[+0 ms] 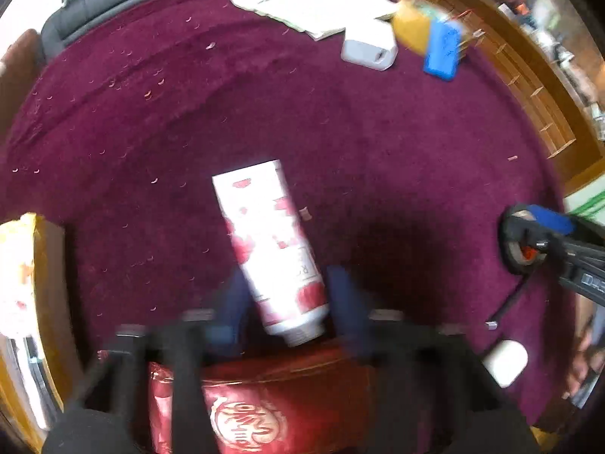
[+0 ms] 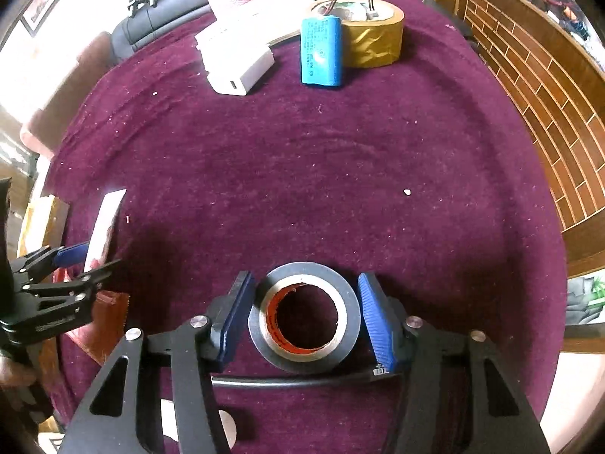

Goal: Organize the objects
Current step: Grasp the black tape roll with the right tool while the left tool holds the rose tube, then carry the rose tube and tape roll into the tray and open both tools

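Note:
A white tube with red flower print (image 1: 270, 246) sits tilted between the blue pads of my left gripper (image 1: 287, 299), which is shut on its lower end, just above a red KitKat box (image 1: 287, 397). In the right wrist view a black tape roll (image 2: 304, 355) with a red core lies flat on the maroon cloth (image 2: 302, 170). My right gripper (image 2: 304, 317) has a blue pad pressed against each side of the roll. The left gripper (image 2: 81, 265) and its tube (image 2: 104, 223) show at that view's left edge.
At the far side lie a white charger (image 2: 238, 68), a blue battery pack (image 2: 321, 51) and a gold tape roll (image 2: 372, 38). Papers (image 1: 314, 3) lie beyond them. A black cable (image 2: 287, 382) runs under the right gripper. A yellowish box (image 1: 22, 283) stands left.

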Available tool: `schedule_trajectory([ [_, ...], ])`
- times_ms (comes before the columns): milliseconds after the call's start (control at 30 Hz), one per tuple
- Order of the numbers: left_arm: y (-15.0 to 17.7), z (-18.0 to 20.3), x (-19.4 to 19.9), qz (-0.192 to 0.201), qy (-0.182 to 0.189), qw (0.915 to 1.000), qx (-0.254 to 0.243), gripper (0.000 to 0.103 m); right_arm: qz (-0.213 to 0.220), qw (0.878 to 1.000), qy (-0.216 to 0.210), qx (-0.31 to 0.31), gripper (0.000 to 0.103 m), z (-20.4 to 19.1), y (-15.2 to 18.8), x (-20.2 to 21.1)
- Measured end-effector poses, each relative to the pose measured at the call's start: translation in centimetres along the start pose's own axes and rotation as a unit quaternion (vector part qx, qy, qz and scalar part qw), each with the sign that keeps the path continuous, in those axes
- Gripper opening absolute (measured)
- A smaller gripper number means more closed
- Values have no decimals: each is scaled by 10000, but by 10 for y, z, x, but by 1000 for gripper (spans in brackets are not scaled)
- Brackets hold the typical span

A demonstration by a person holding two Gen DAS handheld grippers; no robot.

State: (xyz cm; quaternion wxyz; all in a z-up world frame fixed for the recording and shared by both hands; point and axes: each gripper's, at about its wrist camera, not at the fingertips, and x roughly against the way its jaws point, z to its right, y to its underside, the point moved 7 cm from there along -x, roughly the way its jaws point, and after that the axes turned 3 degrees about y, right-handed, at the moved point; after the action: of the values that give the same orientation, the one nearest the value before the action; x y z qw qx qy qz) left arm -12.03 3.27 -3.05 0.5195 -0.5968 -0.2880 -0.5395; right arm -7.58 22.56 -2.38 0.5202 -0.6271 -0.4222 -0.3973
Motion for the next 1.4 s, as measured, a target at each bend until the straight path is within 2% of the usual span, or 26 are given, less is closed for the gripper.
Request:
schedule_trajectory([
  [100,1,-5,9,143,52,9999,47,26,9,9995,-180,-273,34,11,1,6],
  [133,2,-7,14,192,73,9998,59,26,-11,9990,-229,-377,24,15,1,8],
  [200,4,-13,25,326,162,9993,120,26,-80,9975,-415,-561,18,24,3,11],
  [267,6,-16,37,456,302,9983,200,26,-102,9974,-418,-571,15,25,7,13],
  [333,7,-17,49,604,399,9970,273,26,-39,9985,-298,-453,15,22,8,13],
  [400,11,-20,63,735,554,9951,375,26,12,9993,-162,-349,21,21,7,13],
  [433,12,-19,68,763,619,9943,413,26,-19,9995,-81,-290,38,20,5,10],
  [467,14,-18,71,793,682,9935,450,26,-58,9997,8,-249,50,19,5,7],
  [533,19,-20,79,831,793,9920,515,26,51,9996,81,-279,53,22,3,6],
  [600,25,-22,86,886,822,9911,560,26,84,9993,6,-365,52,24,3,5],
  [633,26,-24,89,919,837,9905,596,26,78,9990,-78,-423,43,24,3,6],
  [667,29,-28,93,953,862,9895,654,26,64,9987,-215,-455,28,22,3,6],
  [733,36,-38,100,1015,900,9875,799,26,-35,9985,-304,-453,15,17,5,7],
  [1067,92,-118,143,1269,802,9741,1689,26,-42,9886,-1274,-802,14,-20,10,24],
  [1233,123,-166,158,1318,625,9662,2125,26,11,9845,-1622,-672,14,-69,3,34],
  [1400,152,-211,170,1338,424,9600,2422,26,-19,9798,-1955,-421,14,-134,-1,40],
])
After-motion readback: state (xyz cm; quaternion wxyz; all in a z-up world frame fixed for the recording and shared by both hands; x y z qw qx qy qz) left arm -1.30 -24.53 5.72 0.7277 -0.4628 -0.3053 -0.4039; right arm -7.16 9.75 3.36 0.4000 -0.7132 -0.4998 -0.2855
